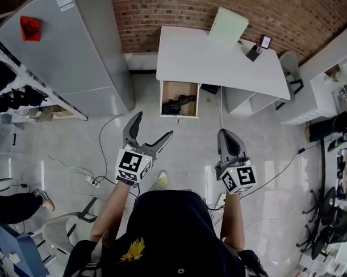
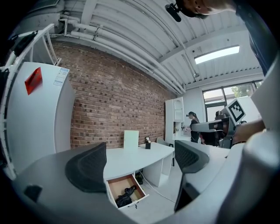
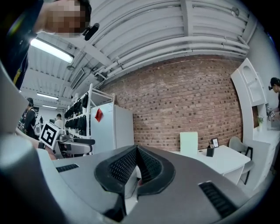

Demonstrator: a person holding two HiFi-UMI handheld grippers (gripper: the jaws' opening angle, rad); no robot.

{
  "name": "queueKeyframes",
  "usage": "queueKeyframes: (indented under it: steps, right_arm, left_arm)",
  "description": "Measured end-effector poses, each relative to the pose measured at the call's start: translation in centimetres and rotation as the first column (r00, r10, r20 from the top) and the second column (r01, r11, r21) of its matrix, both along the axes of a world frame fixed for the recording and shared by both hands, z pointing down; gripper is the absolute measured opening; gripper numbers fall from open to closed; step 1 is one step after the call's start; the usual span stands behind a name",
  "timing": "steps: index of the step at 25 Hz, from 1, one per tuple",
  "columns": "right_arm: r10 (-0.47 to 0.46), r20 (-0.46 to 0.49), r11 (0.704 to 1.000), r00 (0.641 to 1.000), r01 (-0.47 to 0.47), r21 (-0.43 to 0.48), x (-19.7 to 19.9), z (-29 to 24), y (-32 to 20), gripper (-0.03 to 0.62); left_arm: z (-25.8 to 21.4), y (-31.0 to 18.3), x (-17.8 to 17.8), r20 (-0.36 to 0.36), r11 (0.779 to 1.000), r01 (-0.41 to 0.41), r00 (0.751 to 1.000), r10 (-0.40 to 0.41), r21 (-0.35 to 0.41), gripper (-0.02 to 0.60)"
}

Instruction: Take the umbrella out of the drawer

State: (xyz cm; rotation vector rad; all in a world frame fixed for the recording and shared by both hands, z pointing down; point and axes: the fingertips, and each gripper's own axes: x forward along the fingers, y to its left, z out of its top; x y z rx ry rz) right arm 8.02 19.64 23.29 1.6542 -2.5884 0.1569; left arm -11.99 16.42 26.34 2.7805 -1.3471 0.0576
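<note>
Left gripper (image 1: 155, 124): jaws wide apart, empty. Right gripper (image 1: 228, 137): jaws pressed together, nothing between.

Both well short of open brown wooden drawer (image 1: 162, 98) under white table (image 1: 216, 63). Crumpled black umbrella (image 1: 177, 102) inside.

Likely risk: loose fabric snagging drawer rim on lift.

Umbrella visible in left gripper view, absent from right gripper view.

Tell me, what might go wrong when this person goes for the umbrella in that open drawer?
1. A power strip and loose cables lie on the floor near the person's feet, so walking to the desk could mean a trip.
2. The right gripper has its jaws together. It would have to open before it could grab anything.
3. The umbrella lies crumpled inside the drawer. The jaws might pinch only loose fabric or knock the drawer's wall.
</note>
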Motion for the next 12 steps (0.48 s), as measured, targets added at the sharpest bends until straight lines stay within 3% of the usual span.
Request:
queueKeyframes:
  steps: [7,12]
  right_arm:
    - [-0.003,-0.031,1.000,1.000,0.002,-0.017,-2.7,0.8,-1.8,0.023]
    - [0.007,-0.061,1.000,0.998,-0.008,-0.021,-1.7,-0.1,-2.7,0.023]
  left_arm:
    - [0.6,-1.7,-2.2,0.012,1.000,-0.017,1.000,0.017,0.012,0.476]
    - [1.0,-2.9,-1.0,-0.004,0.999,-0.034,0.999,0.034,-0.020,0.476]
